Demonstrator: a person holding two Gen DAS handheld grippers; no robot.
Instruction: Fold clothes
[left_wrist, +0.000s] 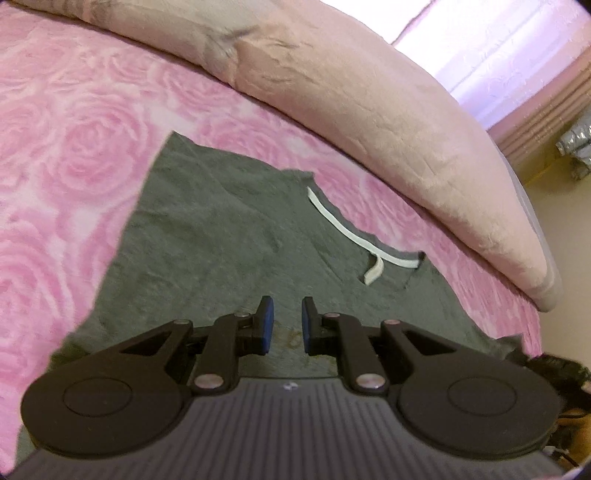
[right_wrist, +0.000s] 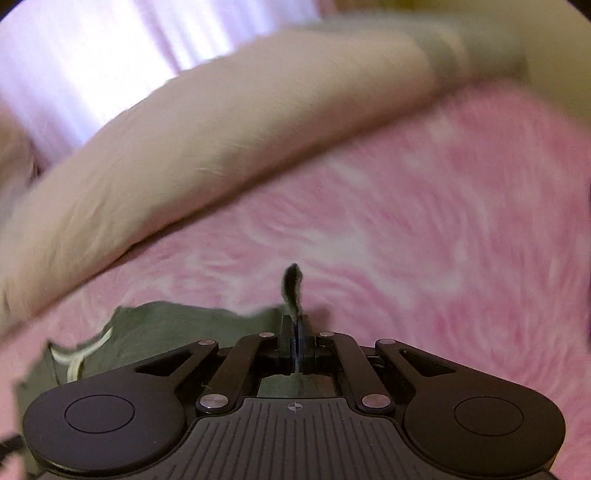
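A dark grey T-shirt (left_wrist: 207, 236) lies spread on the pink rose-patterned bedspread (left_wrist: 66, 122), its white-taped neckline (left_wrist: 354, 232) toward the pillow. My left gripper (left_wrist: 287, 321) hovers over the shirt just below the neckline, jaws a little apart and empty. In the blurred right wrist view, my right gripper (right_wrist: 296, 332) is shut on a pinched edge of the T-shirt (right_wrist: 291, 284), which sticks up between the pads. The rest of the shirt (right_wrist: 166, 325) and its neckline (right_wrist: 79, 354) lie to the left.
A long beige pillow (left_wrist: 369, 107) runs along the far side of the bed; it also shows in the right wrist view (right_wrist: 207, 136). A bright curtained window (left_wrist: 498, 44) and a radiator stand beyond. The bedspread (right_wrist: 424, 229) extends to the right.
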